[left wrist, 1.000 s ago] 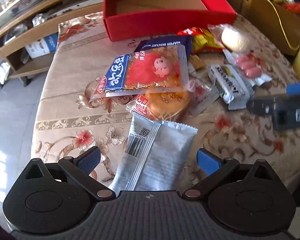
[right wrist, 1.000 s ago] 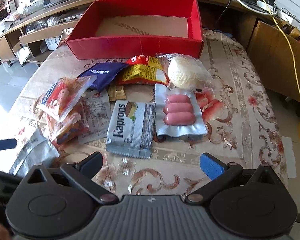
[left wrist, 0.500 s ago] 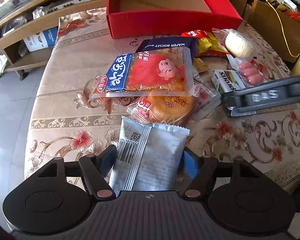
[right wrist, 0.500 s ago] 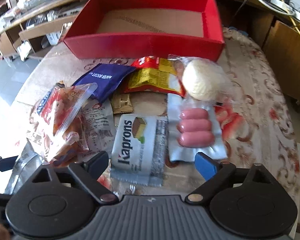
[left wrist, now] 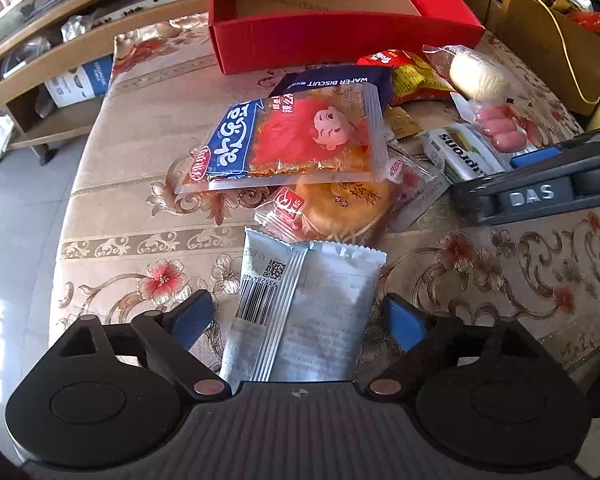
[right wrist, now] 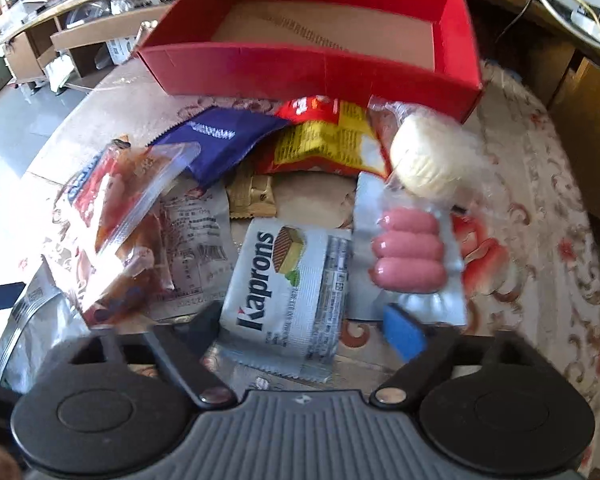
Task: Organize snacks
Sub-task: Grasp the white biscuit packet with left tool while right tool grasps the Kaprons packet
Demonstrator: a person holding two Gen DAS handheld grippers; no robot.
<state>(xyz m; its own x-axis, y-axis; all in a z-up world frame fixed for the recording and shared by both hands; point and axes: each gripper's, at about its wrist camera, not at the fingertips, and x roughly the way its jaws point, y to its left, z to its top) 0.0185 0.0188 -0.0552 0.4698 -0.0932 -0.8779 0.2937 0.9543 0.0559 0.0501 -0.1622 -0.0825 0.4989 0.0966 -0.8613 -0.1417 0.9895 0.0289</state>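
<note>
left gripper (left wrist: 298, 320): jaws opening, silver packet (left wrist: 300, 312) between them at lower centre, pads clear of it | right gripper (right wrist: 304, 328): jaws closing around wafer packet (right wrist: 288, 292), pads not yet pressing | sausage pack (right wrist: 408, 256) just right of it | red box (right wrist: 320, 68) at top of frame on table (left wrist: 140, 148)

Floral tablecloth (left wrist: 132, 184), wooden shelving (left wrist: 52, 60), yellow cable (left wrist: 560, 40), tiled floor (left wrist: 16, 216)

One red box (right wrist: 316, 68), three pink sausages (right wrist: 408, 254).
</note>
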